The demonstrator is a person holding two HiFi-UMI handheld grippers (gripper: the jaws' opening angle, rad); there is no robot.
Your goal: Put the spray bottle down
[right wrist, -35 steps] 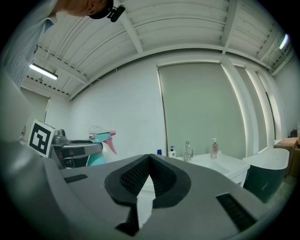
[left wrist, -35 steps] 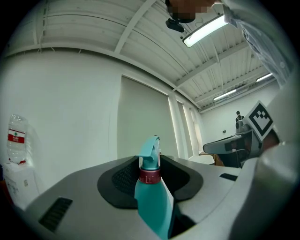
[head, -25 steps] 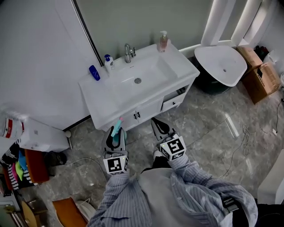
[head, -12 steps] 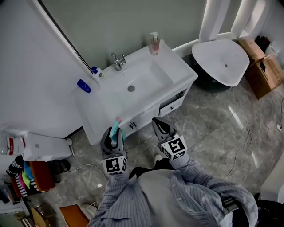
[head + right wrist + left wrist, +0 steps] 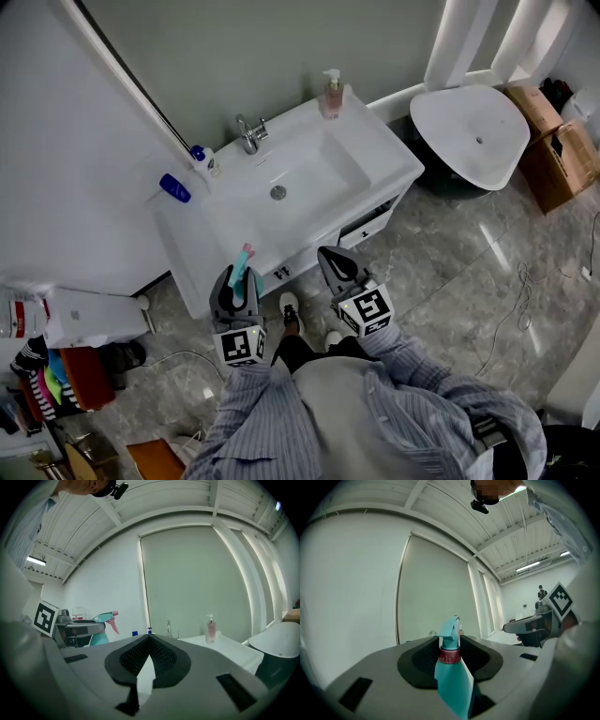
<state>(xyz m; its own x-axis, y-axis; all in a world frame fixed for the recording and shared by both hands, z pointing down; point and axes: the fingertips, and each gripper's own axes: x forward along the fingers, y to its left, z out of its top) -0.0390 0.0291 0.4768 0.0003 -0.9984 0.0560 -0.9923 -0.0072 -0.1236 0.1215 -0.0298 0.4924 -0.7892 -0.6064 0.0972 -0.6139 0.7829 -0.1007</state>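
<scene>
A teal spray bottle (image 5: 245, 274) with a pink trigger stands upright between the jaws of my left gripper (image 5: 238, 277), which is shut on its body. In the left gripper view the bottle (image 5: 453, 682) fills the gap between the jaws, its red collar and nozzle rising above them. My right gripper (image 5: 330, 260) hovers beside it to the right, shut, its tips meeting with nothing between them (image 5: 149, 637). From the right gripper view the bottle (image 5: 104, 619) shows at the left. Both grippers hang just before the front edge of the white vanity (image 5: 398, 159).
On the vanity stand a faucet (image 5: 249, 132), a pink soap dispenser (image 5: 331, 94), a small blue-capped bottle (image 5: 201, 160) and a lying blue bottle (image 5: 174, 187). A white toilet lid (image 5: 473, 136) and cardboard boxes (image 5: 555, 150) are at the right. A white box (image 5: 86, 315) sits at the left.
The person has stepped toward the vanity, so both grippers now sit closer to its front edge. The bottle stays gripped in the left gripper. A shoe now shows between the grippers.
</scene>
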